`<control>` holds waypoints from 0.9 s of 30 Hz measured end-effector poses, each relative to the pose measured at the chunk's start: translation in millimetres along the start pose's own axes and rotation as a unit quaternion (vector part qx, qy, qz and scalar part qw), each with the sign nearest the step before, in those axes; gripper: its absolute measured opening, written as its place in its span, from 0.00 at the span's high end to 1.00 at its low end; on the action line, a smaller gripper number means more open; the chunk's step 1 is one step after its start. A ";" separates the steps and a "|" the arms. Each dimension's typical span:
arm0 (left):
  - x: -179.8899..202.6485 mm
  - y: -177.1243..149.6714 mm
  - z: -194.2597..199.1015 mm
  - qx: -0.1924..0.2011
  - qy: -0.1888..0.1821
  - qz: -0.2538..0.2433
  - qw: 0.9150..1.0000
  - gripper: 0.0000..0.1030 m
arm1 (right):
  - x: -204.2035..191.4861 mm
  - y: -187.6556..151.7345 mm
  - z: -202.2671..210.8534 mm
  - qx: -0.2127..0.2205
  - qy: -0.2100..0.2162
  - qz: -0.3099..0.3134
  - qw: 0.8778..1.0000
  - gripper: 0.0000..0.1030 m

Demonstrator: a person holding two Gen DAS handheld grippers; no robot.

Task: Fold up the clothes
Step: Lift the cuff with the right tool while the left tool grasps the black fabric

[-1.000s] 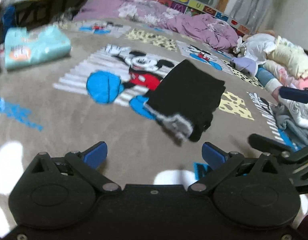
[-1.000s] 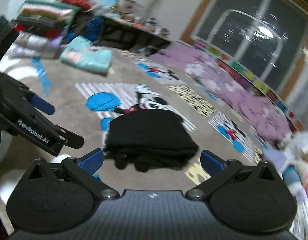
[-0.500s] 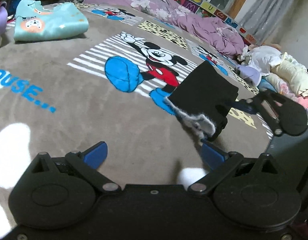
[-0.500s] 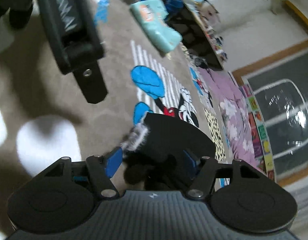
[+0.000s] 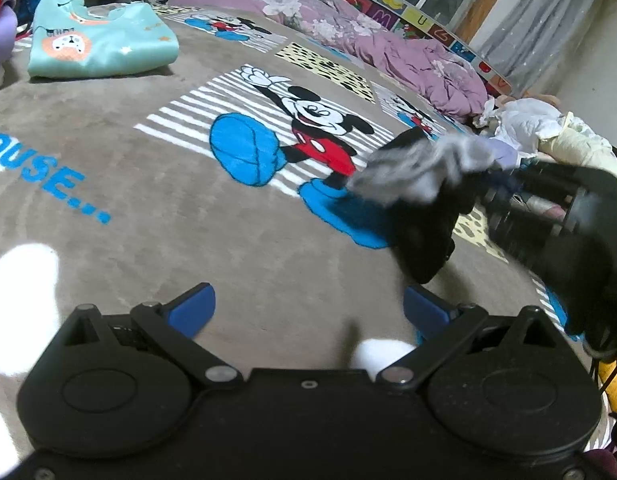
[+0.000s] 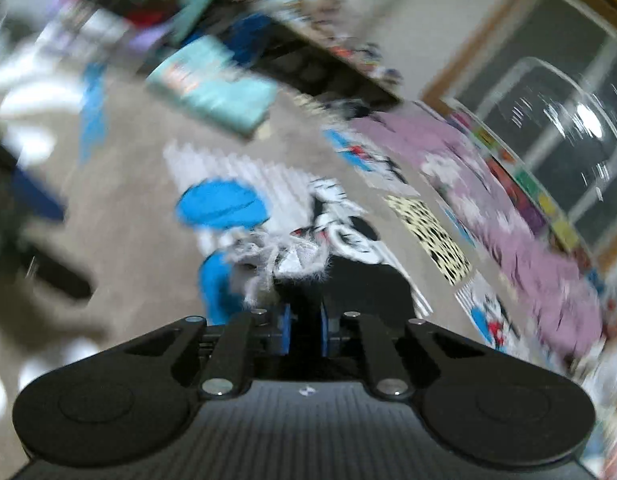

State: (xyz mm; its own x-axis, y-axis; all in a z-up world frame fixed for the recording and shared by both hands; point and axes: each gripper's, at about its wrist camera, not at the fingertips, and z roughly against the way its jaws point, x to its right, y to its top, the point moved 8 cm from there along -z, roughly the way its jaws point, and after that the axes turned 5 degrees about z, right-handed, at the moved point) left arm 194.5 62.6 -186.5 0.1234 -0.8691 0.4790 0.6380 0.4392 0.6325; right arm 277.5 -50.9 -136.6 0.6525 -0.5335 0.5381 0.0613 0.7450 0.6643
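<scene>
Right gripper clamps down on the black garment!

The black garment (image 6: 364, 288), grey fuzzy trim (image 5: 420, 168) bunched on top, sits on the cartoon-mouse blanket (image 5: 188, 216), toward its right edge. The right gripper (image 6: 304, 330) is closing, black cloth pinched between its blue pads. The left gripper (image 5: 308, 312) hangs spread and empty, just short of it. A folded teal top (image 5: 100, 40) lies near the blanket's far left corner.

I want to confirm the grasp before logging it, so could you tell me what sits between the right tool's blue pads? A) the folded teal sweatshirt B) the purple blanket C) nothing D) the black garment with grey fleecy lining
D: in the right wrist view the closing right tool has the black garment bunched between its pads.
</scene>
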 end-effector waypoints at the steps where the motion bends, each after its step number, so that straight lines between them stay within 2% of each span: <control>1: 1.3 0.1 -1.2 0.000 -0.002 0.000 1.000 0.01 | 11.4 -0.2 3.0 0.005 -0.001 -0.028 1.000 0.86; 4: 3.9 -1.5 -2.6 -0.001 -0.006 -0.003 1.000 0.01 | 48.0 -3.5 3.7 0.016 -0.003 -0.111 0.994 0.86; 6: 6.6 -3.1 -3.4 0.000 -0.010 -0.007 1.000 0.01 | 72.8 -7.0 4.8 0.024 -0.004 -0.168 0.985 0.86; 12: 28.4 -5.1 -6.8 0.015 -0.021 -0.046 0.999 0.01 | 140.1 -42.7 14.2 0.047 -0.011 -0.341 0.939 0.85; 20: 72.9 2.1 -31.7 0.008 -0.037 -0.090 0.995 0.02 | 179.3 -84.5 13.2 0.055 -0.009 -0.437 0.898 0.85; 22: 82.4 2.0 -42.8 0.005 -0.031 -0.111 0.993 0.06 | 186.0 -94.5 12.8 0.060 -0.006 -0.464 0.884 0.86; 24: 89.9 3.1 -56.6 0.001 -0.023 -0.129 0.991 0.16 | 192.9 -105.1 11.3 0.064 -0.004 -0.487 0.871 0.85; 26: 92.4 4.1 -71.7 -0.007 -0.013 -0.133 0.991 0.19 | 195.6 -111.9 9.6 0.067 0.000 -0.500 0.863 0.86; 27: 94.3 4.3 -79.4 -0.013 -0.013 -0.135 0.991 0.24 | 196.4 -114.7 8.5 0.068 0.002 -0.506 0.860 0.86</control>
State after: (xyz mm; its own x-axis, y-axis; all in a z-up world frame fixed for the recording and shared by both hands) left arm 269.2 -35.5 -186.9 -0.0740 -0.9475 0.3110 0.6646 0.1857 0.7237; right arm 392.2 -244.5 -102.6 0.3205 -0.8792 -0.3526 0.5104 -0.1533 0.8462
